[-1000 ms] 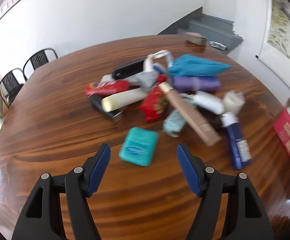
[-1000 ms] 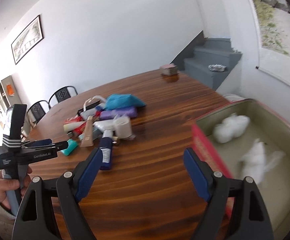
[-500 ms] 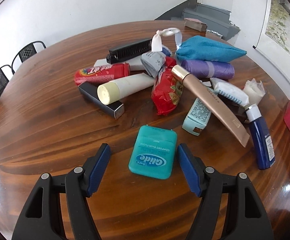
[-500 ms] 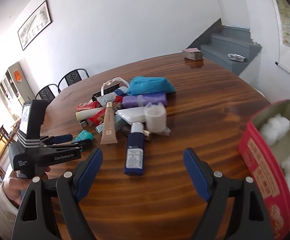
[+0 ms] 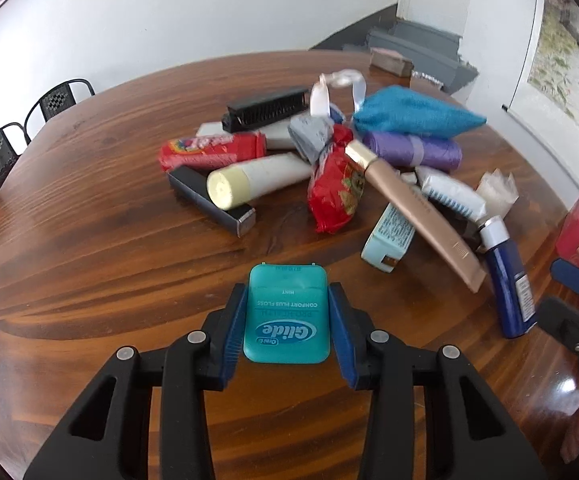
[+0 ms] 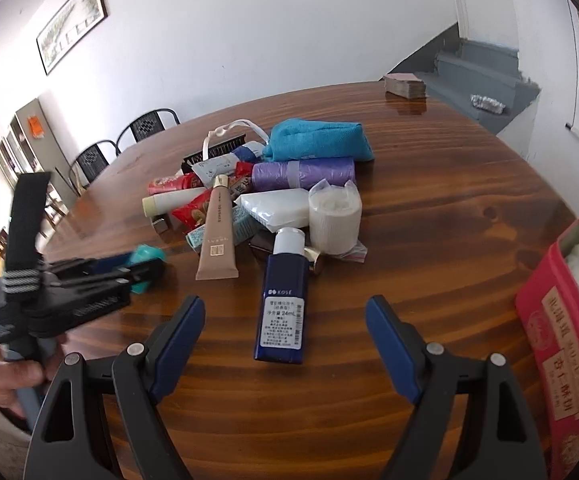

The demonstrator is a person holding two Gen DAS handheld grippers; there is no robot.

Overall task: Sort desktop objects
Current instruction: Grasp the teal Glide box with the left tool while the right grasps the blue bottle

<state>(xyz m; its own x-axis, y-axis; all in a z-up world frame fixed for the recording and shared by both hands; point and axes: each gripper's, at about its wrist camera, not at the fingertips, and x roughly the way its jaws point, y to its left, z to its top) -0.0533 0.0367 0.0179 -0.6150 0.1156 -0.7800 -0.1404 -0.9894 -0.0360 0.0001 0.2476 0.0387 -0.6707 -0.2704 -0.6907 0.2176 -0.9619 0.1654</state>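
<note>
My left gripper is shut on a teal Glide floss box, with the blue pads against its two sides, at the near edge of a pile on the round wooden table. The floss box also shows in the right wrist view, held by the left gripper. My right gripper is open and empty, just short of a dark blue bottle with a white cap. The pile holds a beige tube, a red snack pack, a purple roll and a blue pouch.
A red box with white wads inside stands at the table's right edge. A white roll, a cream-capped tube, a black comb and a small block at the far edge lie on the table. Chairs stand at the left.
My left gripper moved forward around the floss box and shut on it. My right gripper swung left from the red box and drew closer to the dark blue bottle.
</note>
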